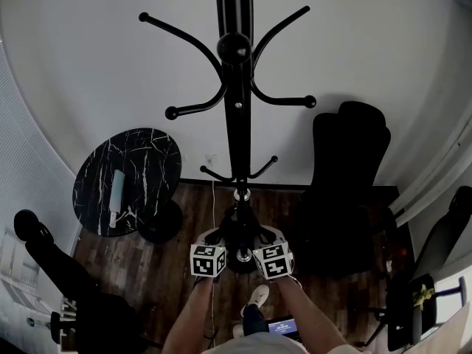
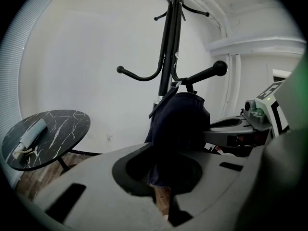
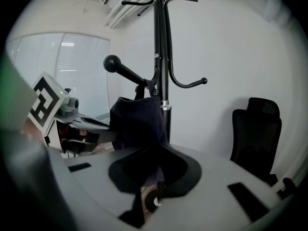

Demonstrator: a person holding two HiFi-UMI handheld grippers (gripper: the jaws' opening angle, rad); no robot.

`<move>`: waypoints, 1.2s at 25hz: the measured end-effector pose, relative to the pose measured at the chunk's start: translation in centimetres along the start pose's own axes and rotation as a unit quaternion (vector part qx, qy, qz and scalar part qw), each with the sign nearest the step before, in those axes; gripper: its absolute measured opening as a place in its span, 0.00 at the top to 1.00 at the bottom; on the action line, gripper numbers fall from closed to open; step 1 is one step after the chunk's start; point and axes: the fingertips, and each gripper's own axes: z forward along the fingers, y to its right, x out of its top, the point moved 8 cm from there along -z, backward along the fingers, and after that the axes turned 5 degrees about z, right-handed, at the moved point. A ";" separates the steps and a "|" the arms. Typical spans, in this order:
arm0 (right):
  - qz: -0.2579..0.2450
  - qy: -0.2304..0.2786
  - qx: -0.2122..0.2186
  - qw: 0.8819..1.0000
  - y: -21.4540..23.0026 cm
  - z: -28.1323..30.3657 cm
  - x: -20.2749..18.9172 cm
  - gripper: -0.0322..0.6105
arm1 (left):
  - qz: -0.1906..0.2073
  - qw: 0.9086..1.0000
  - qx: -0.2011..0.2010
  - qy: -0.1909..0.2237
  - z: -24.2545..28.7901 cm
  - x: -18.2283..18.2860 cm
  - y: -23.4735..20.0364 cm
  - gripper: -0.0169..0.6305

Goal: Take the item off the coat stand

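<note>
Hanging on the stand point(image 2: 169, 57), the bag point(image 2: 180, 121) is pinched by left gripper point(image 2: 161, 183) and right gripper point(image 3: 152, 184); unhooking is not yet done.

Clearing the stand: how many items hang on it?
1: a dark navy fabric item hanging from a low ball-tipped hook of the black metal coat stand, pinched at its bottom by the left gripper and right gripper. Other visible hooks are bare.
</note>
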 end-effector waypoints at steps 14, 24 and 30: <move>-0.002 0.010 -0.008 1.000 -0.2 -1.4 -0.1 0.88 | -0.028 1.000 -0.005 0.010 -1.5 -0.4 0.8 0.93; -0.006 0.026 -0.014 1.000 -0.7 -2.5 -0.5 0.88 | -0.025 1.000 -0.006 0.017 -3.2 -0.5 1.5 0.93; -0.005 0.035 -0.014 0.999 -1.5 -3.8 -0.3 0.88 | -0.019 0.999 -0.004 0.025 -4.3 -0.2 2.0 0.93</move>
